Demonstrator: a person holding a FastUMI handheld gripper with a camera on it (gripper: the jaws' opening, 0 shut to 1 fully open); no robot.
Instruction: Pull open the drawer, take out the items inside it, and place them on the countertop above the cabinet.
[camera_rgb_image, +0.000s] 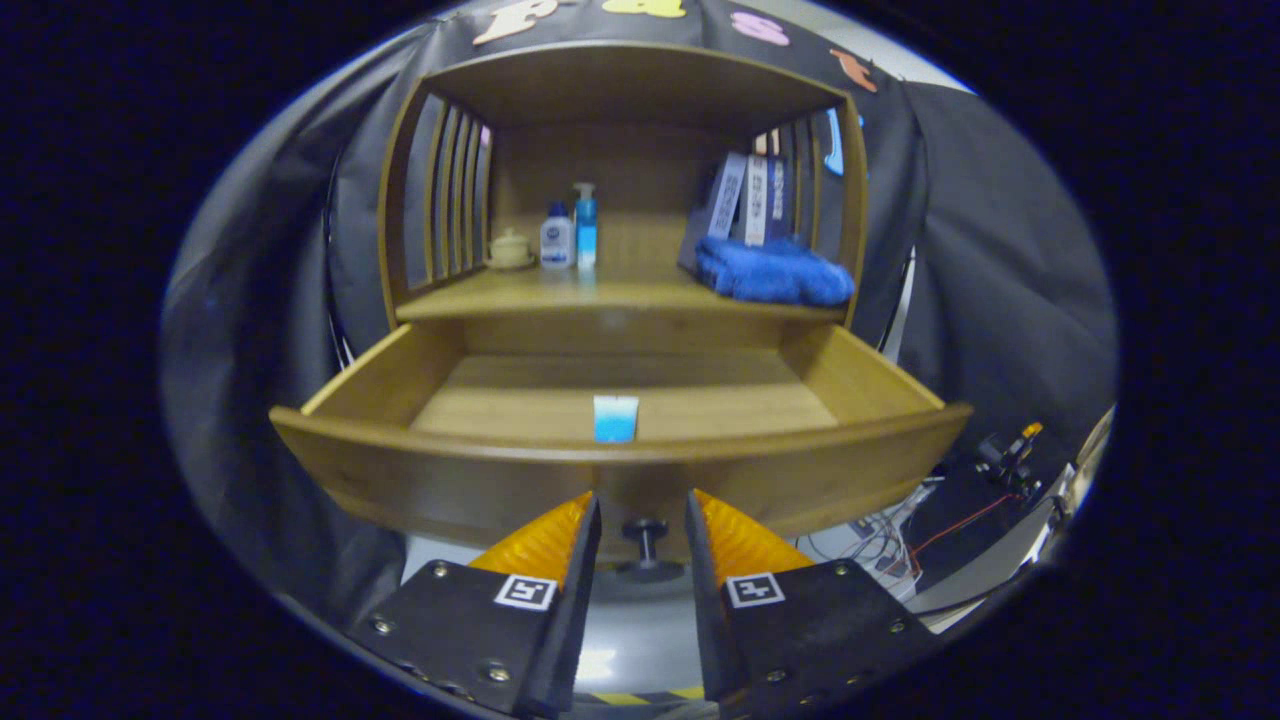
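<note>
Drawer (620, 400): open. Tube (615, 417): upright inside, against the front wall. Gripper (643, 525): fingers narrowly parted, straddling the knob (646, 540), holding nothing. Risk we judged: reaching over the wall could topple the tube.

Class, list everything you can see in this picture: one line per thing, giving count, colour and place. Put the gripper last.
Cabinet: one, brown wood, against the booth wall, slatted sides.
Drawer: one, brown wood, pulled open below the shelf.
Knob: one, dark, on the drawer front, between the fingers.
Tube: one, blue and white, in the drawer near its front.
Jar: one, cream, shelf left.
White bottle: one, blue cap, right of the jar.
Pump bottle: one, blue, beside the white bottle.
Towel: one, blue, shelf right.
Boxes: about three, blue and white, upright behind the towel.
Cables: several, red and others, lower right.
Gripper: one, open, fingers either side of the knob without touching it.
</note>
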